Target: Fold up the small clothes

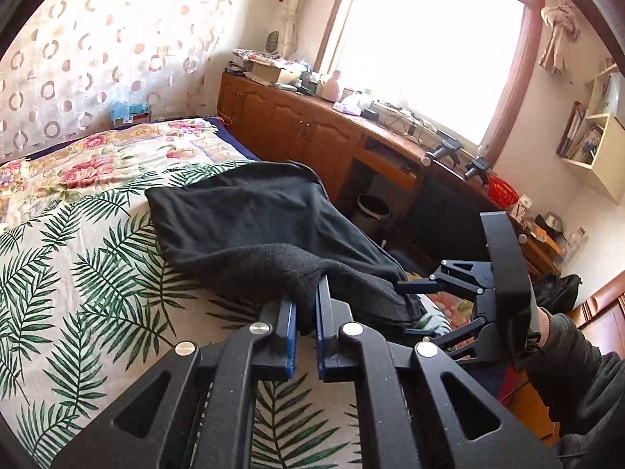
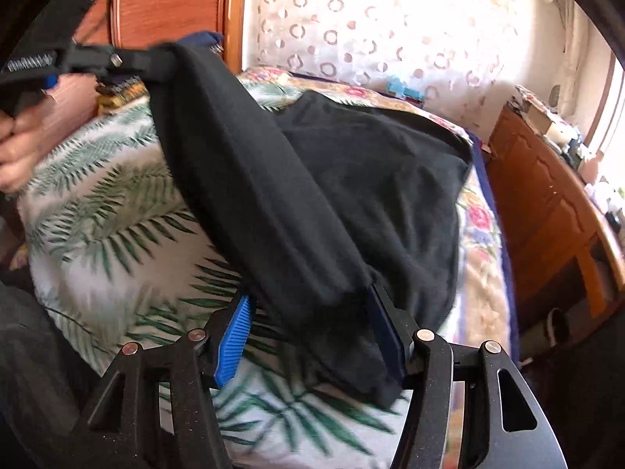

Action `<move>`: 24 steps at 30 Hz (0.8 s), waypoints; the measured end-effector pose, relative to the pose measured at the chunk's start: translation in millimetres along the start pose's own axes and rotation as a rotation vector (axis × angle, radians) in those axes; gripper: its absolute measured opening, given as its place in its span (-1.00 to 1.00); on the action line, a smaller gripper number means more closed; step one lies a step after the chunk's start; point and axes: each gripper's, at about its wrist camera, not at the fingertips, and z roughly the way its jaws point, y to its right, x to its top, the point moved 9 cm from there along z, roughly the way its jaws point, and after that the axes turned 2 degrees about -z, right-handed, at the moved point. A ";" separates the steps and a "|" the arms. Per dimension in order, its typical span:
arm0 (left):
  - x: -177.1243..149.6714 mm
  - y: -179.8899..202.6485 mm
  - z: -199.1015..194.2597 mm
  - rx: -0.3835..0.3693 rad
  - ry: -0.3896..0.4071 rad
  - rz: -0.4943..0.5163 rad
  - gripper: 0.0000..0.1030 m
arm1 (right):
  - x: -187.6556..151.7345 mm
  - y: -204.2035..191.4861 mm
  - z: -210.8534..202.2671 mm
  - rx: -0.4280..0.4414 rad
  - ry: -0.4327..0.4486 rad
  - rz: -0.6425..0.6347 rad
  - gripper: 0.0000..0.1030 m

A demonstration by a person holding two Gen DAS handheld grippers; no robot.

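On the bed's palm-leaf printed sheet lies the black fleecy garment, one edge lifted. Left gripper fingers pinch it shut; right gripper fingers gape around a fold, ungripped. Next, I'd judge: close, carry over.

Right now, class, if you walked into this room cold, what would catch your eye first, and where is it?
A black garment sprawls across the leaf-print bedspread, one corner lifted by the left tool, which is shut on it. The right tool stands open with another part of the cloth lying between its blue pads. Behind, a bright window glares over a cluttered wooden cabinet.
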 end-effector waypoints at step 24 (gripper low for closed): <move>89.2 -119.5 54.5 0.129 0.046 -0.123 -0.84 | 176.4 84.8 51.5 -0.033 0.151 0.003 -0.80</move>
